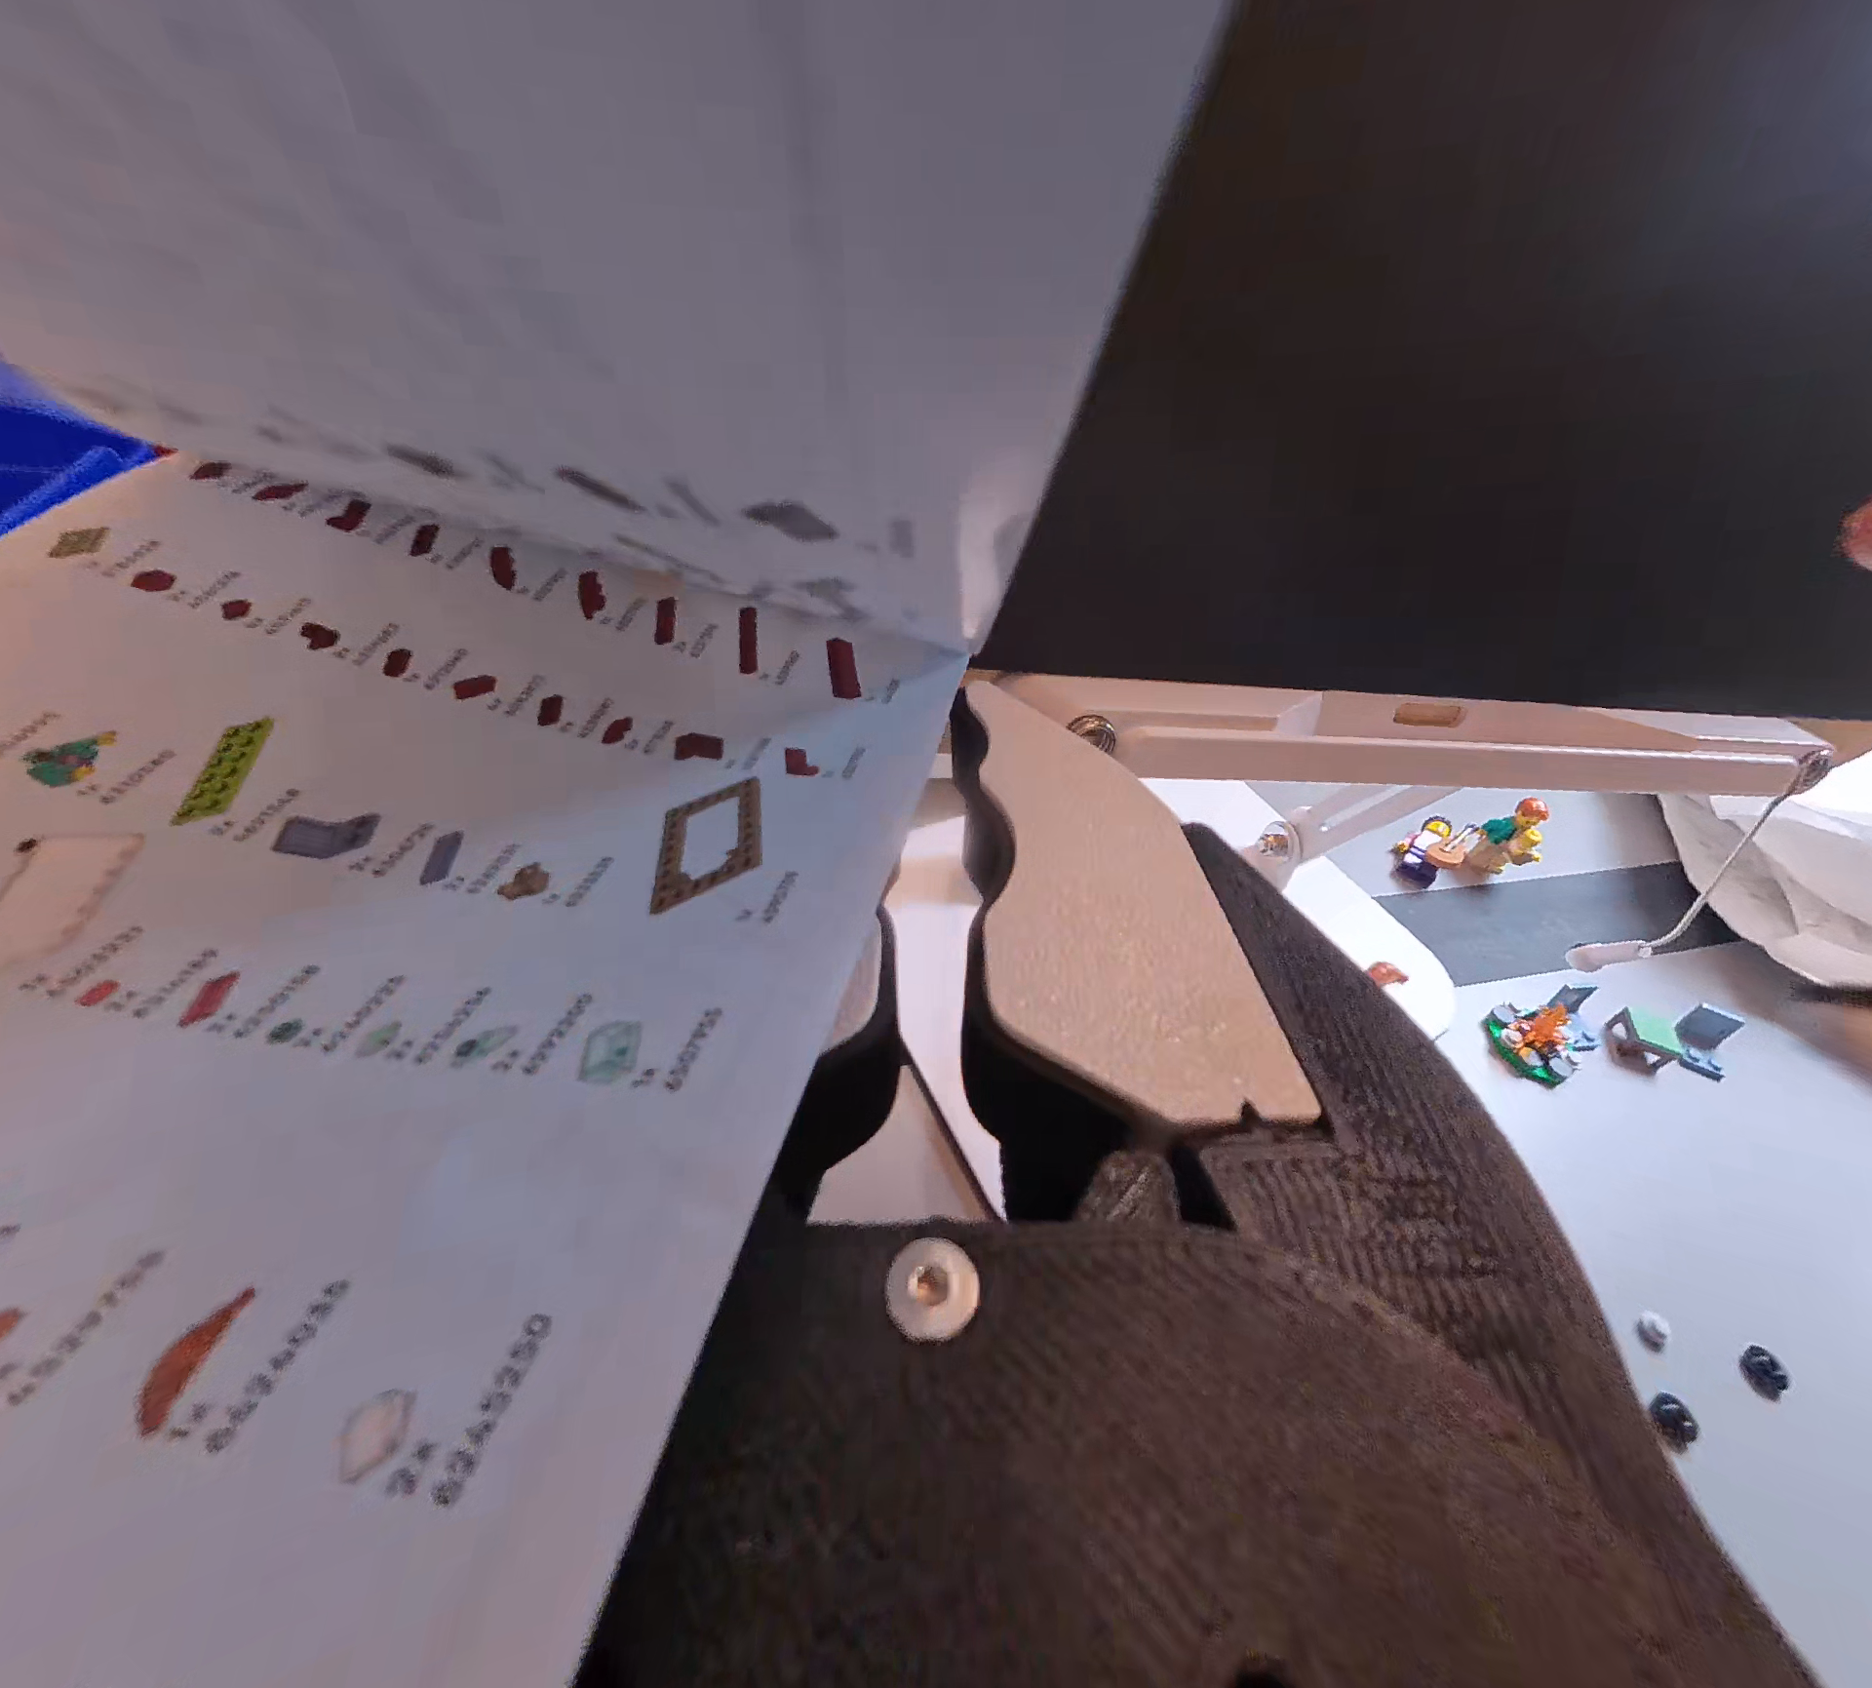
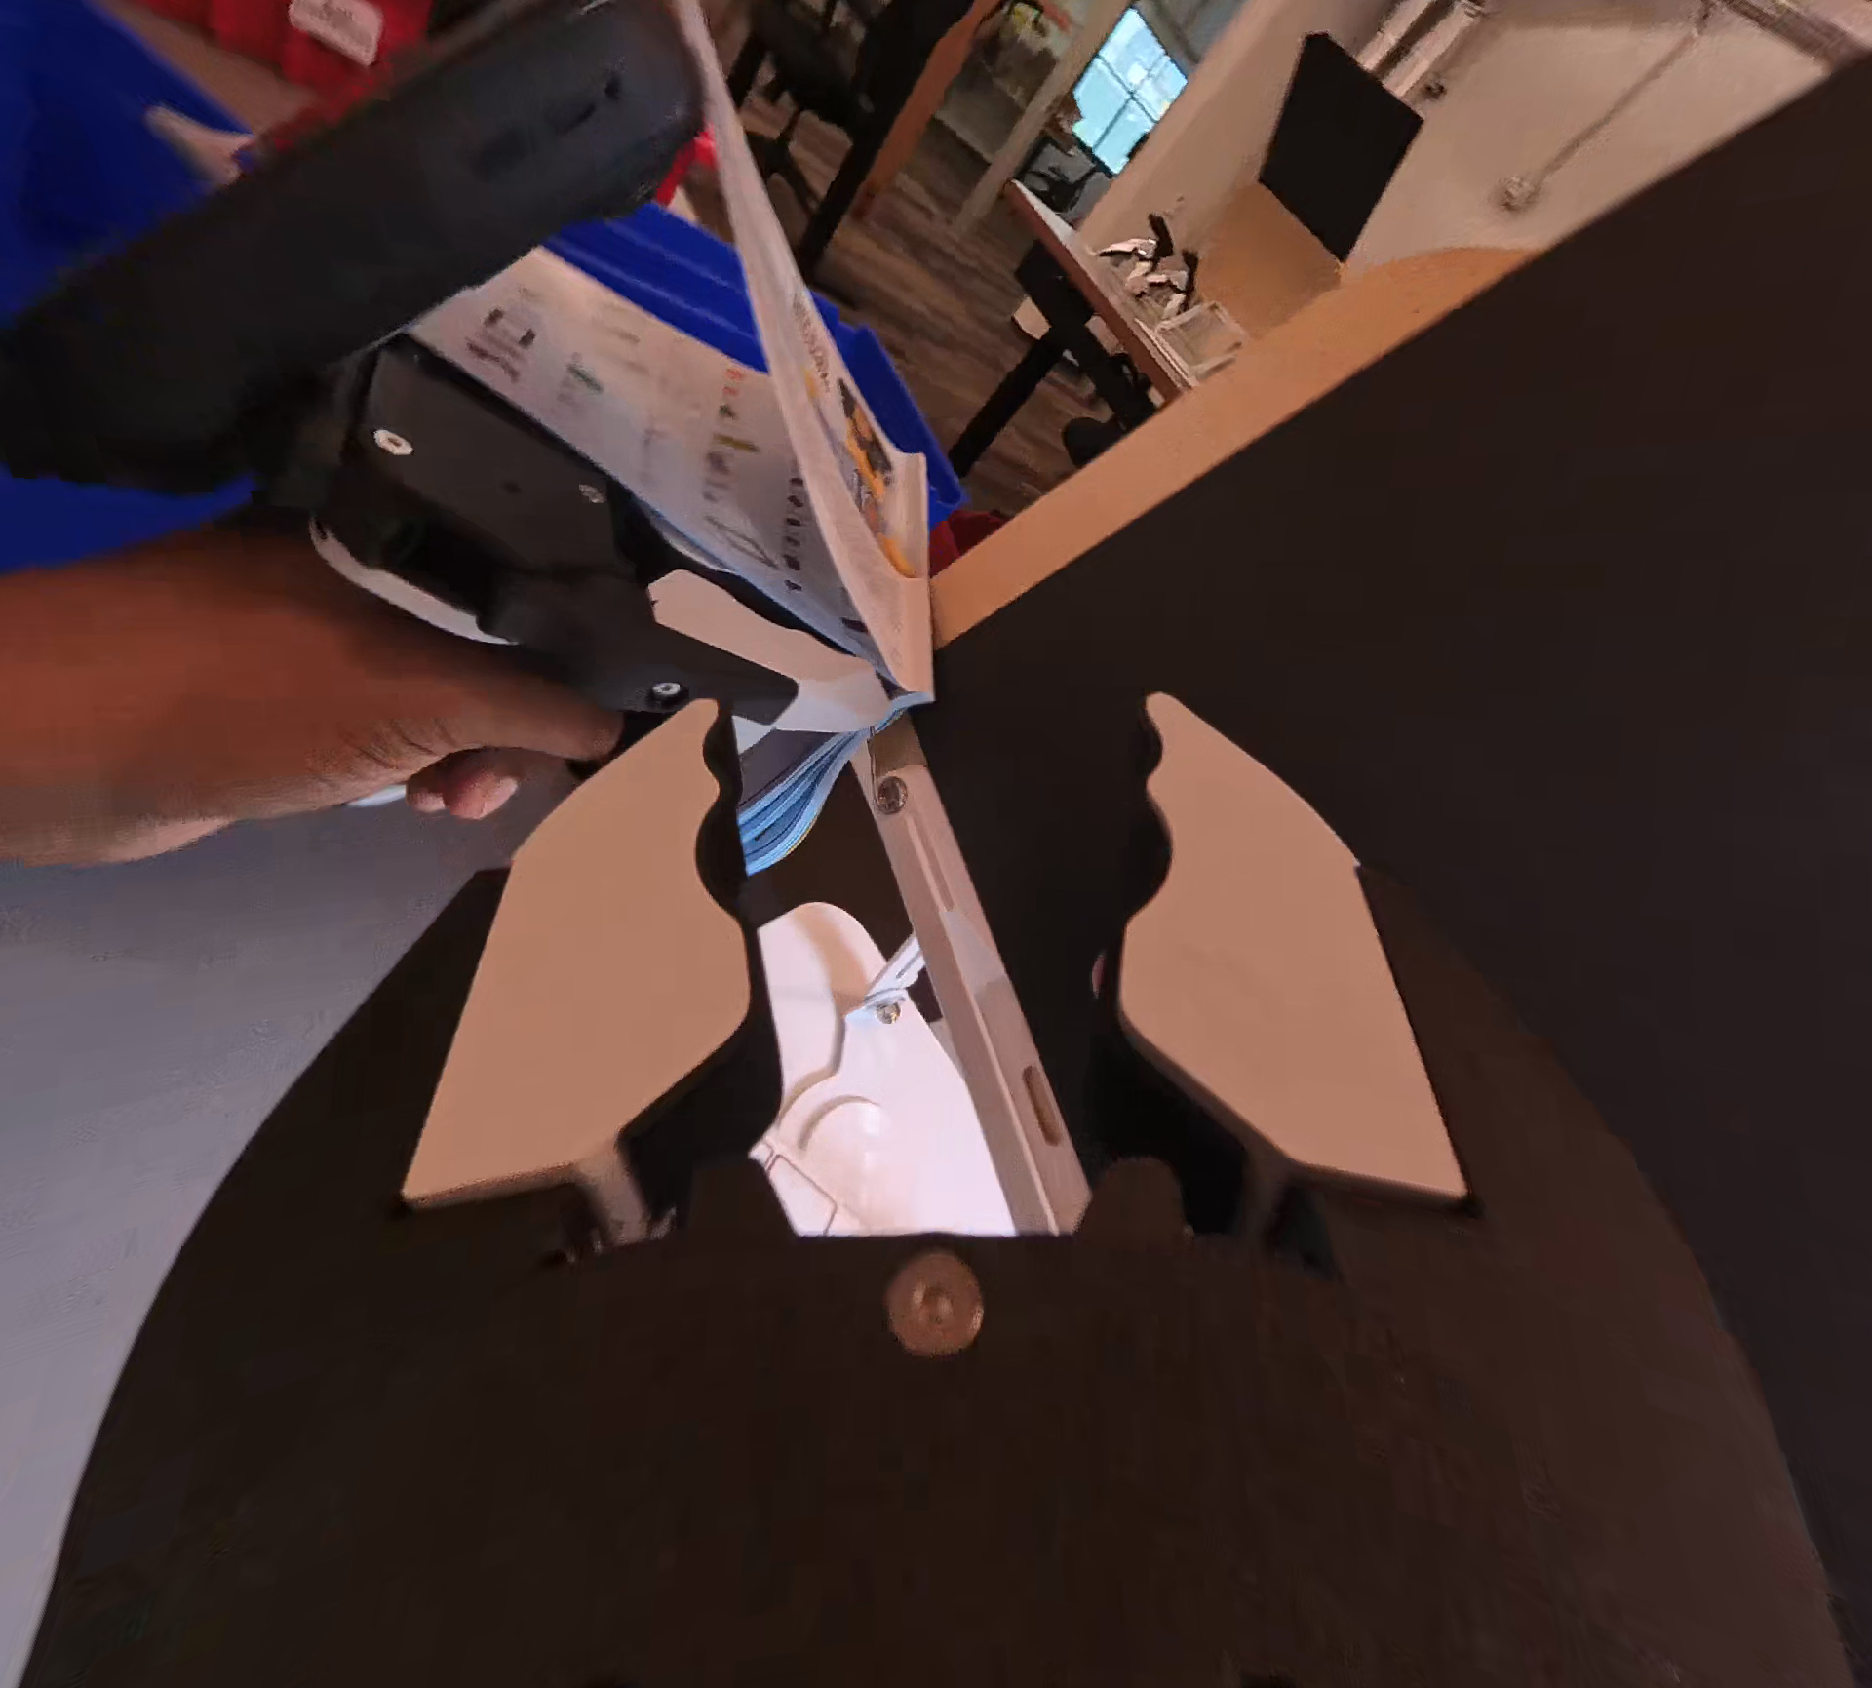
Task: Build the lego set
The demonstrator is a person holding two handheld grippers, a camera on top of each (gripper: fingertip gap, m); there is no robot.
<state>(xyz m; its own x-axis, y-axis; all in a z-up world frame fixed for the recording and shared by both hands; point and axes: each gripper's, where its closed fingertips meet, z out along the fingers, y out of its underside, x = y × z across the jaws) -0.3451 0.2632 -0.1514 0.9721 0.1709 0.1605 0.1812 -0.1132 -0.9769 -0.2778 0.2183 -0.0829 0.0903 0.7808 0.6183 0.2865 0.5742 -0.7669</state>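
Left jaws [image 1: 957,707] apparently clamp booklet [image 1: 425,829] pages; right jaws [image 2: 932,788] spread, booklet between.

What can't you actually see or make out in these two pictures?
- Left tongs: one finger is hidden behind the booklet in the left wrist view.
- Booklet's upper page: blurred, same view.
- Toy figures: too small for detail.
- Stand: its base is hidden by the right tongs.
- Blue bin: cut off by the picture edge, contents unseen.
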